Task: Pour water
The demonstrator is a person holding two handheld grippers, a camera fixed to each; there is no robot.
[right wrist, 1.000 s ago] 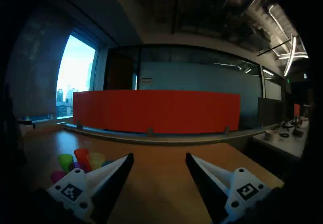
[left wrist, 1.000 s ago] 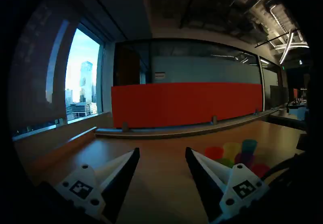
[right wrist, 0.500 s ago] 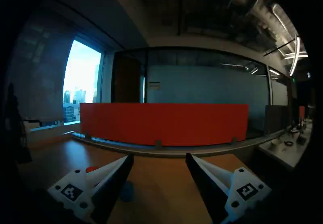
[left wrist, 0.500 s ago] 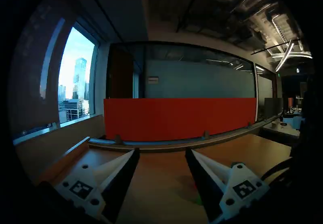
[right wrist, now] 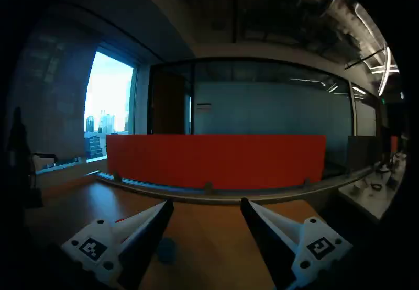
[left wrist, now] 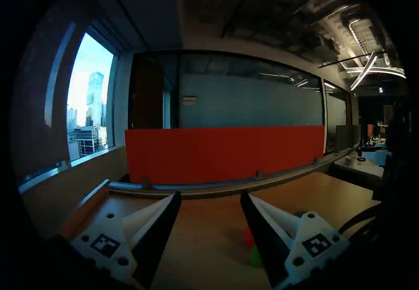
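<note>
My left gripper [left wrist: 209, 206] is open above the wooden desk [left wrist: 209, 243], nothing between its fingers. Beside its right finger a red cup [left wrist: 248, 236] and a green cup [left wrist: 255, 257] peek out, mostly hidden. My right gripper [right wrist: 207, 211] is also open and empty over the same desk [right wrist: 209, 253]. A blue cup [right wrist: 166, 249] shows low beside its left finger, and a sliver of a red cup [right wrist: 121, 219] sits behind that finger's top edge.
A red partition [left wrist: 225, 154] stands along the desk's far edge, with a glass wall behind it. A bright window [left wrist: 86, 117] is at the left. Another desk with small items [right wrist: 374, 188] lies to the right.
Both grippers tilted upward, so the cluster of coloured cups slid down behind the fingers and the ceiling takes up more of each view. The jaws stayed open.
</note>
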